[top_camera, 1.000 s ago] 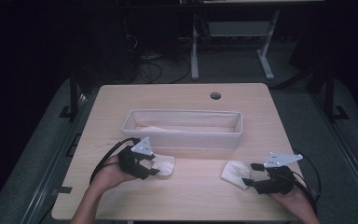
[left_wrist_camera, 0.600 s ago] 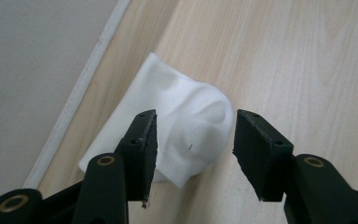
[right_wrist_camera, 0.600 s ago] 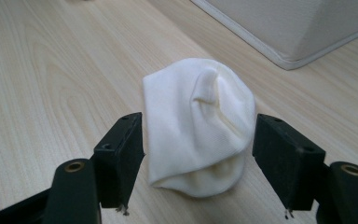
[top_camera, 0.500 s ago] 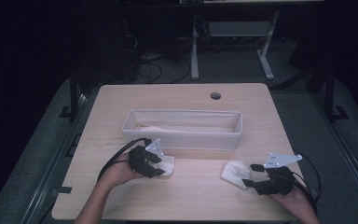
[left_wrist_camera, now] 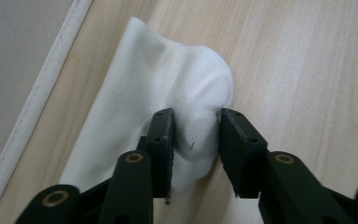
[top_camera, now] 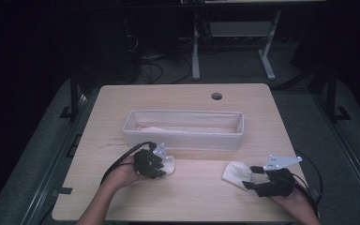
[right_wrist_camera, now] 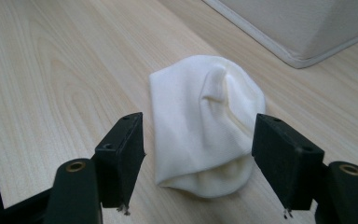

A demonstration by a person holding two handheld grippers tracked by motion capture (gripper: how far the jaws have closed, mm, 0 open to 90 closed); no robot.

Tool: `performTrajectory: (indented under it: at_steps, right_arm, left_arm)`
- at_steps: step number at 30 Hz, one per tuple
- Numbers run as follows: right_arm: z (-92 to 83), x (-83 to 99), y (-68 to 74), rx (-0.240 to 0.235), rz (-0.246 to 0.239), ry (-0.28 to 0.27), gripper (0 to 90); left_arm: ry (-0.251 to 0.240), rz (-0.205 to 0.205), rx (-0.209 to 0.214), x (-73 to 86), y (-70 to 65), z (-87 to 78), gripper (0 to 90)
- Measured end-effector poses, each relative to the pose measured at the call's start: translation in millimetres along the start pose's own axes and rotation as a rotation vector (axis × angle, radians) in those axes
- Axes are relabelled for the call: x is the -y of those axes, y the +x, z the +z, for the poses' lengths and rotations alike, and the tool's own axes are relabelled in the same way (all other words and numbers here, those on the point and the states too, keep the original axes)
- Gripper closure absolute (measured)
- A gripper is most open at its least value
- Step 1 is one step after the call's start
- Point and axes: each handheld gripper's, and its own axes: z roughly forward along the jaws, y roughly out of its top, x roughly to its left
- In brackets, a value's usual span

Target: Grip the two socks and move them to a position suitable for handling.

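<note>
Pinching a bunched fold of the left white knitted sock, the left gripper has just been closing its jaws. That sock lies on the pale wooden table beside the long white fabric bin. The right gripper holds its jaws wide apart around the second white sock, not touching it.

Dim surroundings — tabletop perhaps overlit.

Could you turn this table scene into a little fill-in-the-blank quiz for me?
1. The left gripper pinches a fold of a sock coloured ____.
2. The right gripper has its jaws ____ around the other sock.
3. Both socks lie on the table in front of a long fabric ____.

Missing words: white; open; bin
</note>
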Motion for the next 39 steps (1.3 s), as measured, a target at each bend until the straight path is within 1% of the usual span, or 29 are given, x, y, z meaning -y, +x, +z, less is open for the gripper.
performTrajectory:
  at_steps: [1, 4, 7, 10, 13, 14, 15, 18, 21, 22, 24, 26, 28, 30, 31, 36, 39]
  right_arm:
    - [0.6, 0.3, 0.0, -0.001, -0.001, 0.003, 33.8]
    - [0.8, 0.5, 0.6, 0.004, -0.006, 0.007, 33.8]
    - [0.2, -0.1, 1.2, 0.009, -0.007, 0.001, 33.9]
    - [-0.2, -0.4, 2.2, 0.013, -0.008, 0.001, 34.0]
    - [-1.8, 0.1, 1.2, 0.021, -0.007, -0.006, 34.0]
    - [-2.7, 0.4, 0.6, 0.020, -0.002, -0.010, 34.0]
    - [-3.5, 1.0, -0.7, 0.019, -0.002, -0.017, 34.3]
    - [-4.5, 1.5, -2.4, 0.022, 0.009, -0.022, 34.3]
    - [-5.5, 1.4, -2.5, 0.030, 0.009, -0.027, 34.3]
    - [-5.8, 1.4, -2.0, 0.032, 0.009, -0.028, 34.3]
    - [-6.4, 1.0, -0.4, 0.032, 0.006, -0.029, 34.3]
    - [-6.7, 0.6, 0.1, 0.034, 0.001, -0.031, 34.3]
    - [-6.8, 0.1, 0.5, 0.032, 0.004, -0.033, 34.3]
    - [-6.5, 0.3, -0.2, 0.032, 0.006, -0.032, 34.3]
    - [-5.9, 0.6, -0.4, 0.028, 0.006, -0.030, 34.3]
    - [-5.7, 1.7, 0.0, 0.030, 0.001, -0.023, 34.4]
    - [-6.6, 1.2, 1.1, 0.030, -0.002, -0.026, 34.3]
  left_arm:
    - [0.002, -0.003, -0.006, -0.5, 0.3, 0.1, 70.8]
    - [0.019, 0.008, -0.032, -2.9, -2.0, 0.7, 74.9]
    - [0.029, 0.007, -0.039, -4.5, -2.2, 0.7, 77.4]
    - [0.038, -0.006, -0.045, -5.3, -0.5, -0.7, 78.4]
    - [0.019, -0.035, -0.036, -3.7, 3.2, -5.4, 78.6]
    - [0.003, -0.043, -0.026, -3.0, 4.6, -8.9, 78.6]
    - [-0.013, -0.049, -0.027, -2.7, 4.6, -11.2, 78.6]
    - [-0.043, -0.058, -0.024, -3.7, 5.2, -22.2, 78.6]
    - [-0.078, -0.060, -0.016, -7.8, 1.6, -33.6, 78.6]
    - [-0.084, -0.056, -0.008, -11.2, -1.8, -37.1, 78.6]
    - [-0.082, -0.044, -0.002, -14.9, -6.1, -38.9, 78.5]
    - [-0.084, -0.026, 0.010, -20.3, -13.0, -38.5, 78.5]
    - [-0.076, -0.007, 0.019, -25.5, -18.1, -36.8, 78.4]
    - [-0.075, -0.002, 0.040, -30.1, -22.0, -33.0, 78.4]
    - [-0.069, 0.003, 0.042, -31.9, -23.9, -31.6, 78.4]
    - [-0.044, 0.039, 0.076, -45.4, -39.6, -18.4, 78.4]
    - [-0.041, 0.043, 0.089, -48.7, -45.7, -12.3, 78.4]
